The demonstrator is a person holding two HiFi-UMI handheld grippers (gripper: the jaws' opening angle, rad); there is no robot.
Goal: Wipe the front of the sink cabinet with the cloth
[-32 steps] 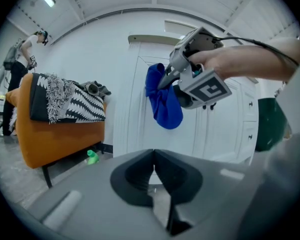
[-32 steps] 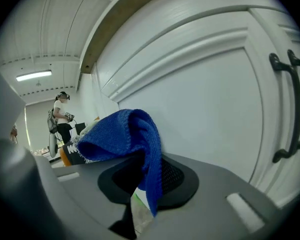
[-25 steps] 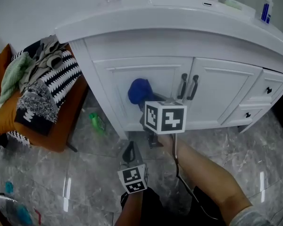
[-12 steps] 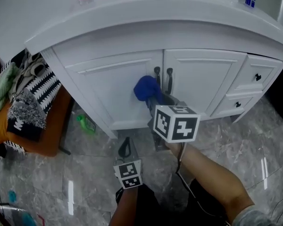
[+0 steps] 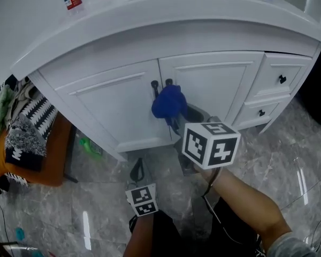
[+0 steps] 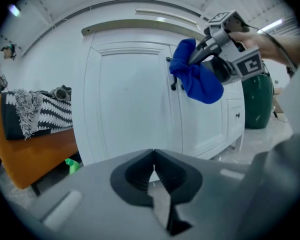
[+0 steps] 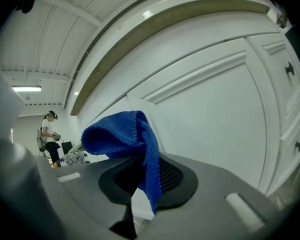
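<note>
Right hand-held gripper (image 5: 175,123) jaws are clenched on the blue cloth (image 5: 168,101), which is bunched ahead of the tips and held up where the two doors of the sink cabinet (image 5: 115,108) meet. In the head view the lower parts of the dark door handles (image 5: 155,85) just beyond the tips are covered by the cloth, so contact with door or handles cannot be settled there. In the right gripper view a fold of the cloth (image 7: 121,133) is seen pinched between the jaws of the right hand-held gripper (image 7: 142,191) and draped over them, with the sink cabinet (image 7: 215,124) close ahead. The handles are not shown in that view. A person (image 7: 49,134) is seen, small and far off to this gripper's left, in that view only.

The left hand-held gripper (image 5: 139,168) is held lower and to the left of the right one, apart from the cabinet. In the left gripper view the jaws of the left hand-held gripper (image 6: 153,174) are seen pressed together with nothing between them. From there the cloth (image 6: 196,79) is seen up and to the right, against the handles on the sink cabinet (image 6: 130,104). To this gripper's left, a green object (image 6: 72,165), too small to identify, is seen on the floor, and a chair heaped with laundry (image 5: 24,125) is cut off by the head view's edge.
</note>
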